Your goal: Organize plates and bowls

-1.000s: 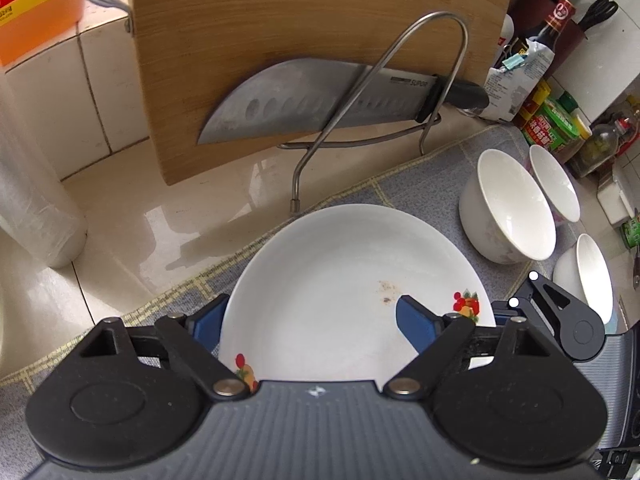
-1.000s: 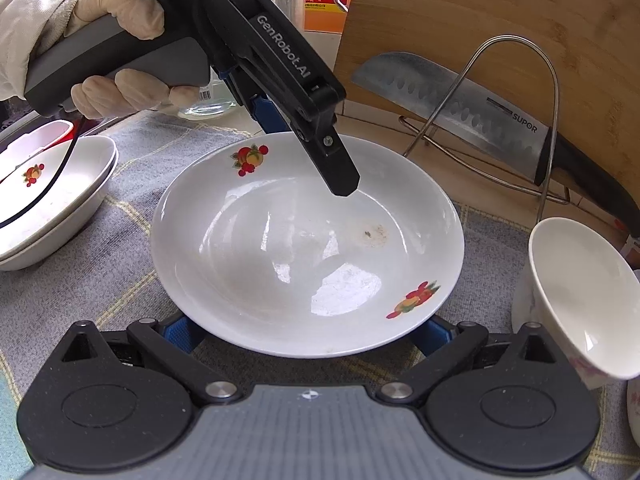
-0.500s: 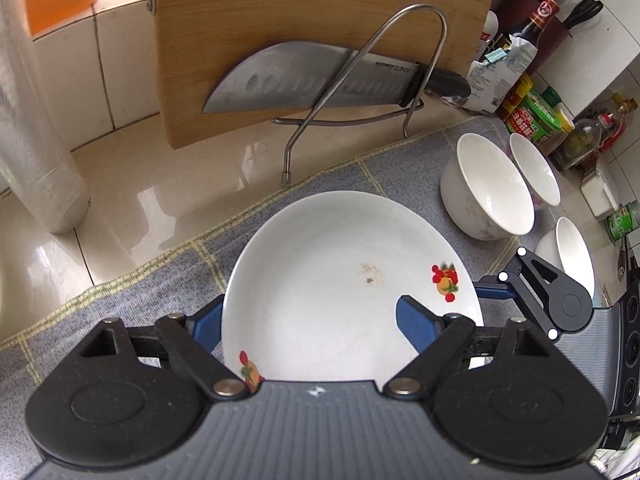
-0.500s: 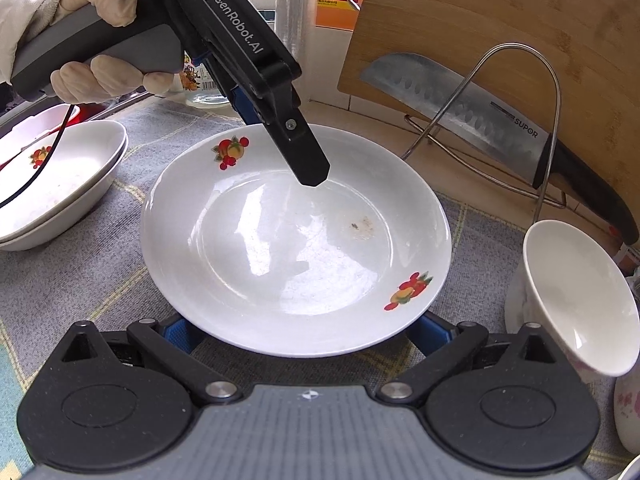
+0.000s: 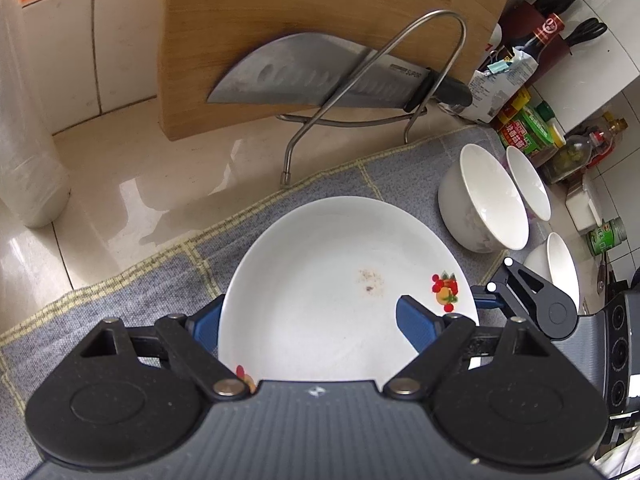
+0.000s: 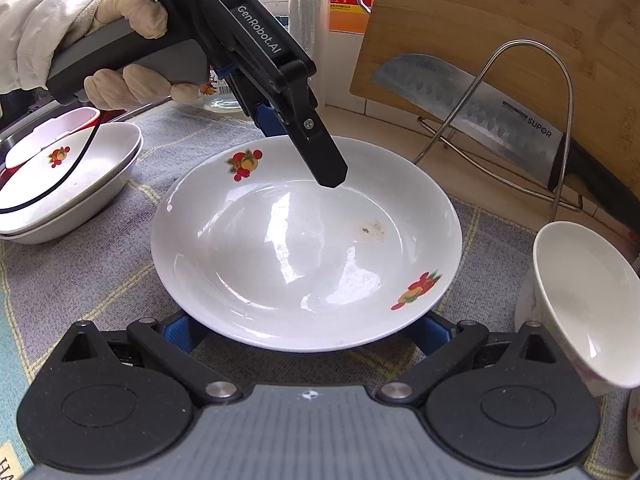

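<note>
A white deep plate (image 5: 320,280) (image 6: 304,248) with fruit decals lies on the grey checked cloth (image 5: 120,300). My left gripper (image 5: 312,312) (image 6: 300,148) straddles its far rim: one blue pad is outside the rim, the other hangs over the inside, and neither presses. My right gripper (image 6: 306,330) (image 5: 500,288) is open at the near side, both blue fingers tucked under the rim. Three white bowls (image 5: 484,204) (image 5: 528,184) (image 5: 560,272) stand to the right; the nearest bowl (image 6: 580,304) sits beside my right gripper. Stacked matching plates (image 6: 68,184) rest at the left.
A cleaver (image 5: 320,76) rests in a wire rack (image 5: 440,40) against a wooden cutting board (image 5: 320,8) behind the plate. Bottles and jars (image 5: 532,128) crowd the back right. Stove knobs (image 5: 620,348) show at the right edge. A gloved hand (image 6: 132,40) holds the left gripper.
The left gripper has tilted a little, so the board and knife sit differently in its view. The plate and both gripper openings look the same.
</note>
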Demonstrator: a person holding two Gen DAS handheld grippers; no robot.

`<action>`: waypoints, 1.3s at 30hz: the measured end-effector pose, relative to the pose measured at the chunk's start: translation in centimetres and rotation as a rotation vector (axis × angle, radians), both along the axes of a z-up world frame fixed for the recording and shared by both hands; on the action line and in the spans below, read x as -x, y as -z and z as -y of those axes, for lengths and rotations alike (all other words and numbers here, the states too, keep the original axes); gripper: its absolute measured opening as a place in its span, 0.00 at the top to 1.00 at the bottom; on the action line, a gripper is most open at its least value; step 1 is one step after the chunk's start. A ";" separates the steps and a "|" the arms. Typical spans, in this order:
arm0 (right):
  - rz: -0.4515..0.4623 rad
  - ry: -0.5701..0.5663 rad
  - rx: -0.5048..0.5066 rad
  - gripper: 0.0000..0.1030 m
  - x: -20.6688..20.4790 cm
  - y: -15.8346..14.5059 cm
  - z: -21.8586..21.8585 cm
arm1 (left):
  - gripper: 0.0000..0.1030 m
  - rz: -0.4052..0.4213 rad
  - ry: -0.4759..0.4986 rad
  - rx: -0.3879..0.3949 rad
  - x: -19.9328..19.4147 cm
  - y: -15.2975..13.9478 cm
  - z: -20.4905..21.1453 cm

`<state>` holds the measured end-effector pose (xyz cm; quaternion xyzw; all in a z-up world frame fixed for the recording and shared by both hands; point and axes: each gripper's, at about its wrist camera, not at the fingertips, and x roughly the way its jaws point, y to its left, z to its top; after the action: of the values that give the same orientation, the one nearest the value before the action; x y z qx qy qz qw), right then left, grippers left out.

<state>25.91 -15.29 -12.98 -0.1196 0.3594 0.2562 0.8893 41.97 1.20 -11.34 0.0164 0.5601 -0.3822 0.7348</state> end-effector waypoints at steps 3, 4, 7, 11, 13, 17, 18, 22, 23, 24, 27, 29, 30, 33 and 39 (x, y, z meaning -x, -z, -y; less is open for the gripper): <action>0.013 0.001 0.018 0.00 0.2 -0.1 -0.3 | 0.15 0.007 0.008 -0.002 0.1 0.0 0.1; 0.013 0.003 0.018 0.00 0.3 -0.1 -0.2 | 0.15 0.012 0.016 -0.004 0.2 -0.1 0.1; 0.018 0.005 0.029 0.00 0.4 -0.2 -0.3 | 0.15 0.009 0.019 -0.003 0.3 -0.1 -0.1; 0.012 0.005 0.037 0.00 0.4 -0.4 -0.6 | 0.15 0.010 0.015 -0.001 0.5 -0.2 -0.3; 0.010 0.002 0.038 0.00 0.5 -0.5 -0.6 | 0.15 0.010 0.014 -0.003 0.7 -0.4 -0.3; 0.016 -0.007 0.038 0.00 0.9 -1.0 -0.7 | 0.15 0.018 0.009 -0.001 1.0 -0.6 -0.5; 0.017 -0.010 0.038 0.00 1.0 -1.2 -0.7 | 0.15 0.020 0.007 0.001 1.1 -0.6 -0.6; 0.019 -0.023 0.043 0.00 1.6 -1.8 -1.0 | 0.15 0.026 -0.006 0.007 1.6 -0.9 -1.1; 0.020 -0.027 0.045 0.00 1.8 -2.0 -1.1 | 0.15 0.028 -0.009 0.010 1.7 -0.9 -1.2; 0.023 -0.031 0.045 0.00 2.0 -2.2 -1.2 | 0.15 0.031 -0.014 0.012 1.9 -1.0 -1.3; 0.024 -0.049 0.042 0.00 2.5 -2.7 -1.4 | 0.15 0.040 -0.028 0.014 2.7 -1.4 -1.9; 0.029 -0.063 0.042 0.00 2.9 -3.1 -1.6 | 0.15 0.047 -0.039 0.013 3.3 -1.8 -2.4; 0.031 -0.070 0.044 0.00 3.1 -3.2 -1.7 | 0.15 0.048 -0.044 0.013 3.5 -1.9 -2.6; 0.039 -0.091 0.047 0.00 3.8 -3.6 -2.2 | 0.15 0.054 -0.063 0.013 4.3 -2.3 -3.2; 0.054 -0.127 0.045 0.00 5.0 -4.5 -3.3 | 0.15 0.076 -0.097 0.014 6.2 -3.5 -4.6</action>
<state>20.93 -11.95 -8.48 -0.1688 0.3327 0.3007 0.8777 35.78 5.85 -7.85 -0.0013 0.5295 -0.3491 0.7732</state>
